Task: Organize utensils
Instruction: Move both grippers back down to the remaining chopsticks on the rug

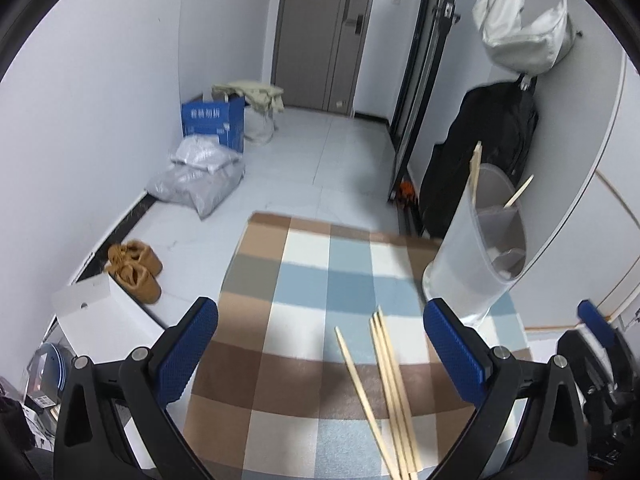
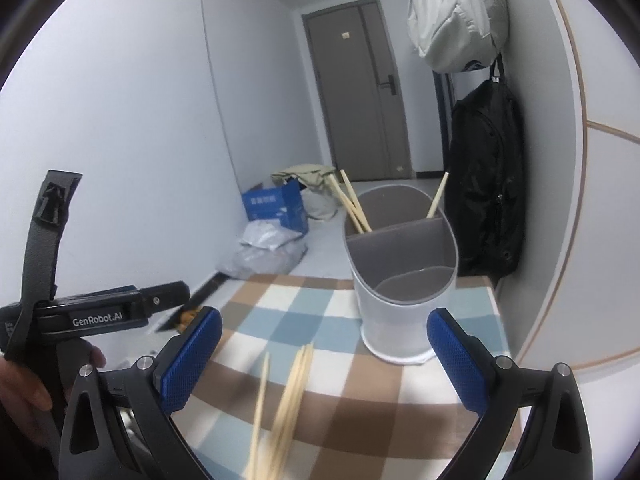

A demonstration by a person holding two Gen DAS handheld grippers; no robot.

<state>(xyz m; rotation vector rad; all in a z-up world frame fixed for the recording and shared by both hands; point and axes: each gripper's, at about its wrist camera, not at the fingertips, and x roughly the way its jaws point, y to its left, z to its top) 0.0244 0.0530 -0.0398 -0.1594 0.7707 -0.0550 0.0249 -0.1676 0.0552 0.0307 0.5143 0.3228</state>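
Right wrist: oval grey plastic holder, slim wooden chopsticks on checked woven cloth; both grippers' jaws spread, empty

Both wrist views look down, sharing checked cloth.

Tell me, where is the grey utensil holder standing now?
In the right wrist view the utensil holder stands upright on the checked cloth, right of centre, beyond the loose chopsticks and before the black backpack.
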